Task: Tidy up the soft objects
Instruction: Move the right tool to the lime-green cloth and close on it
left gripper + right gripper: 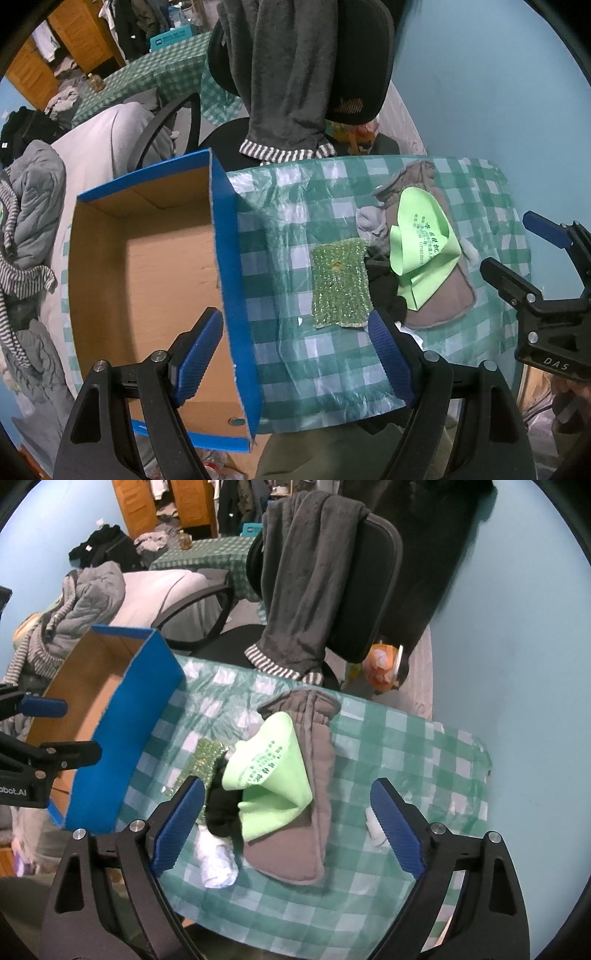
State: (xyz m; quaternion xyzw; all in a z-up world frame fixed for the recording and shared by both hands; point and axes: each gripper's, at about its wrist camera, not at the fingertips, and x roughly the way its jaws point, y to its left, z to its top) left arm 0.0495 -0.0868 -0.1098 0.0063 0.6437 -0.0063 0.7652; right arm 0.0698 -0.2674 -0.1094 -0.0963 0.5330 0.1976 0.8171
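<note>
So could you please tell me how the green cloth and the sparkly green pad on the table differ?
The green cloth is smooth, pale lime and printed with text; the sparkly pad is bumpy, glittery and unprinted. The cloth is crumpled and folded, resting on the grey mitt; the pad lies flat on the tablecloth. The cloth looks larger than the pad. Both are green, soft, and outside the blue box.

The blue box wall point(236, 280) stands between the box's open inside point(162, 280) and the soft pile point(280, 786).
</note>
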